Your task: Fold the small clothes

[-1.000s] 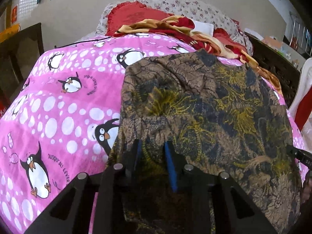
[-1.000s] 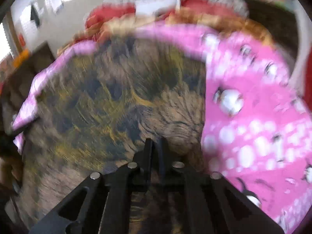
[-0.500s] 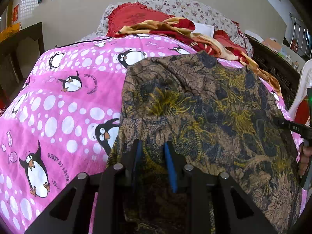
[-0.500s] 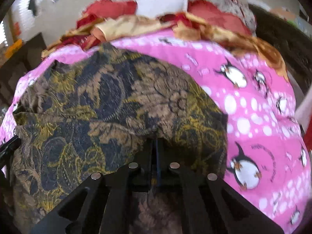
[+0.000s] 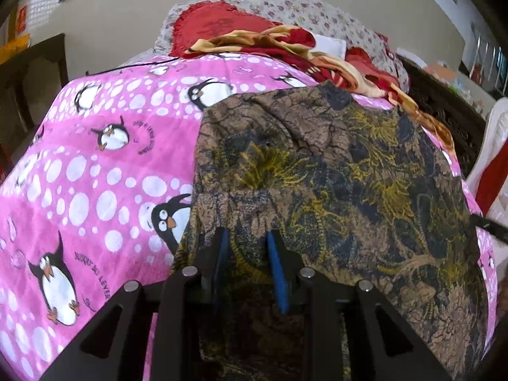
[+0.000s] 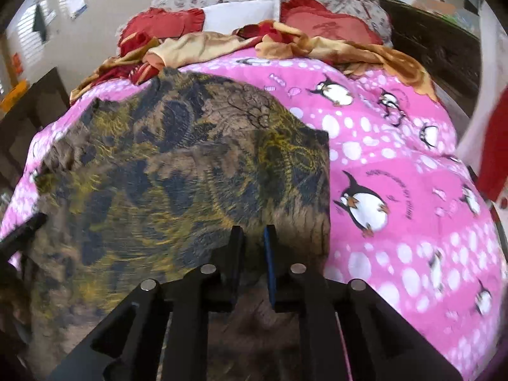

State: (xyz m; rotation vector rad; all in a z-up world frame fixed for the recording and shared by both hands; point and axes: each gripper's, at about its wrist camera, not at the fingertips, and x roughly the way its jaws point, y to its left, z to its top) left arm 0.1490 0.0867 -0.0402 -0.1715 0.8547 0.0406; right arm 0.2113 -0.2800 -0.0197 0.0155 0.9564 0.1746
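The left tongs [image 5: 246, 243] stand part spread with a bunched ridge of the brown patterned garment [image 5: 333, 171] between the blue pads [image 5: 277, 270]; whether the pads truly pinch the cloth or only straddle it, I cannot tell. The right tongs [image 6: 252, 238] are opening, with a narrow gap showing between the fingers; the garment's [image 6: 177, 174] near edge lies under and between them, but the pads do not look pressed on it.

Outward from the left tongs, the garment spreads from 6 o'clock up toward 1 o'clock over the pink penguin blanket [image 5: 89, 158], its left border running straight up at 12 o'clock of the tongs. In the right view the cloth fills the field from 6 round to 11 o'clock, with a squared corner at about 1 o'clock and bare blanket [image 6: 397, 165] from 1 to 4 o'clock. A crumpled red and gold cloth [image 5: 285, 44] and pillows [image 5: 304, 9] lie at the far end, at 12 o'clock.

The step looks like the close of a fold: the near hem has been laid down and the right side is letting go. The next move probably calls for the left tongs to let go too, then both to take fresh holds on one side edge and carry it across, keeping the layers flat.
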